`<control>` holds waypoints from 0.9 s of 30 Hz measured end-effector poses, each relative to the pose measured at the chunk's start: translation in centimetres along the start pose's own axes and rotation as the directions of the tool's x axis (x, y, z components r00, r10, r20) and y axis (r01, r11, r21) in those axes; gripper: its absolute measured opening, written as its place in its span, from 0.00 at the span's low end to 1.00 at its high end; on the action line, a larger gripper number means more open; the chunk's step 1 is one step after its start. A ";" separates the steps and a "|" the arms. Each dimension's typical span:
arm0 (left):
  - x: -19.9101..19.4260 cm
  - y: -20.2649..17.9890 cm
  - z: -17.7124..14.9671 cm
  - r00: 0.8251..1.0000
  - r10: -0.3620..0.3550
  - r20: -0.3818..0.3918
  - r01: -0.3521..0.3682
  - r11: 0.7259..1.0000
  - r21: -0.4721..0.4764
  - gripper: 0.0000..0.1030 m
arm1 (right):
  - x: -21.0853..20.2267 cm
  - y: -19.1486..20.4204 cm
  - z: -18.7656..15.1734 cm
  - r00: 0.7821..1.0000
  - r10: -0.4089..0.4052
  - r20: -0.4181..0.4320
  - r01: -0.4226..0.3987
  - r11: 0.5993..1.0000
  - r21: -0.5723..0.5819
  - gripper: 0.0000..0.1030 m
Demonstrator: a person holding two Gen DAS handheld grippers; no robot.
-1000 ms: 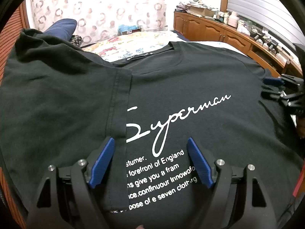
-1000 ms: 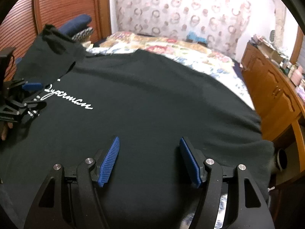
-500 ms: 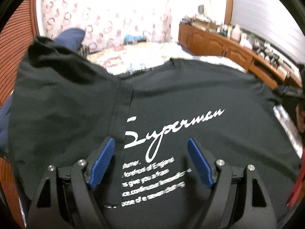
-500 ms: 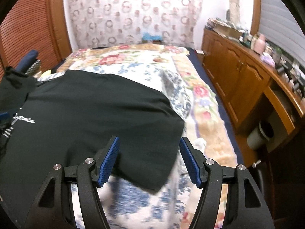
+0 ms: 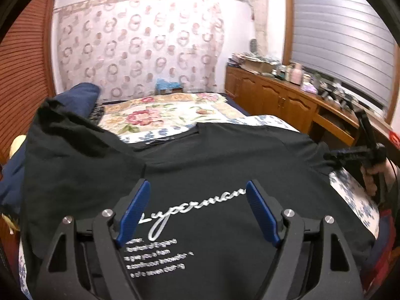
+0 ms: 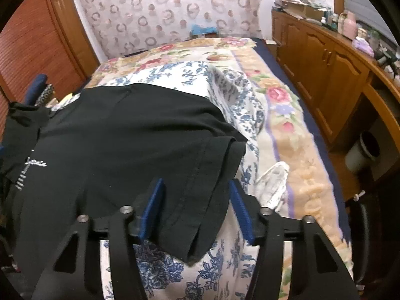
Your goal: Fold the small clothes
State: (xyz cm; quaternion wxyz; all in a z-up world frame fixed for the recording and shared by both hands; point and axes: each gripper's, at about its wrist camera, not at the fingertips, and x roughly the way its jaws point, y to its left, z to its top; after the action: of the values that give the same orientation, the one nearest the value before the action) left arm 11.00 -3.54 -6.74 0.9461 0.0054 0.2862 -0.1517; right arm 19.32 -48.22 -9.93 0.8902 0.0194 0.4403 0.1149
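A black cotton T-shirt [image 5: 225, 165] with white script lettering lay spread front-up on a blue-and-white floral bedsheet [image 6: 175, 270], its left side folded inward over the chest. The left gripper [image 5: 198, 212] hung above the lettering, its blue pads [image 5: 135, 210] wide apart with nothing between them. The right gripper [image 6: 197, 210] sat at the shirt's right short sleeve [image 6: 200, 190], near the bed's right edge; its jaws had just been closing, the sleeve hem lay between them, and the pads stood apart from the cloth. A wooden cabinet [image 6: 325, 80] ran along the right wall.
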 end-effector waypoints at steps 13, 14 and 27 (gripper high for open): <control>-1.7 -2.3 -1.0 0.999 -0.050 -0.021 0.050 0.998 0.025 0.77 | -3.0 7.0 0.5 0.988 -0.081 0.128 0.111 0.964 -0.243 0.04; -2.0 -2.3 -1.0 0.999 -0.051 -0.015 0.052 0.998 0.024 0.77 | -3.5 7.7 0.7 0.988 -0.058 0.147 0.093 0.964 -0.249 0.04; -4.1 -1.0 -1.2 0.999 -0.041 0.032 0.042 0.999 -0.015 0.77 | -3.6 17.8 -1.1 0.985 0.144 0.098 -0.094 0.914 -0.396 0.04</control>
State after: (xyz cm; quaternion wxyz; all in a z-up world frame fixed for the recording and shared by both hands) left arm 6.81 -3.24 -5.49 0.9472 -0.0104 0.2723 -0.1690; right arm 12.97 -31.76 -5.41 0.8934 -0.1240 0.3501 0.2526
